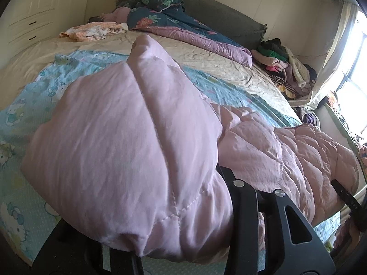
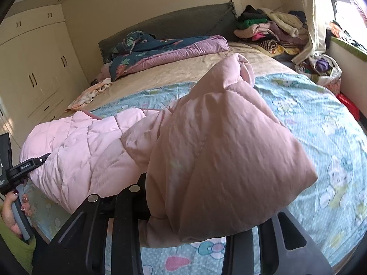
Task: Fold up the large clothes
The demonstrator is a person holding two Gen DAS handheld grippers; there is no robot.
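Observation:
A large pink quilted garment (image 1: 128, 137) hangs bunched between both grippers, just above the blue cartoon-print sheet (image 1: 27, 105) of the bed. My left gripper (image 1: 160, 224) is shut on one thick fold of it, and the fabric hides the fingertips. In the right wrist view my right gripper (image 2: 195, 220) is shut on another bunched end of the pink garment (image 2: 229, 155), which bulges over the fingers. The garment's middle sags between the two grips. The left gripper's body (image 2: 29, 162) and the hand (image 2: 16, 208) on its handle show at the left edge.
A dark floral quilt (image 1: 160, 16) lies crumpled by the green headboard (image 1: 218, 13). An orange-white cloth (image 1: 91, 31) lies at the far left of the bed. A pile of clothes (image 1: 286, 64) fills the far right corner by the window. White wardrobes (image 2: 34, 68) stand along the left.

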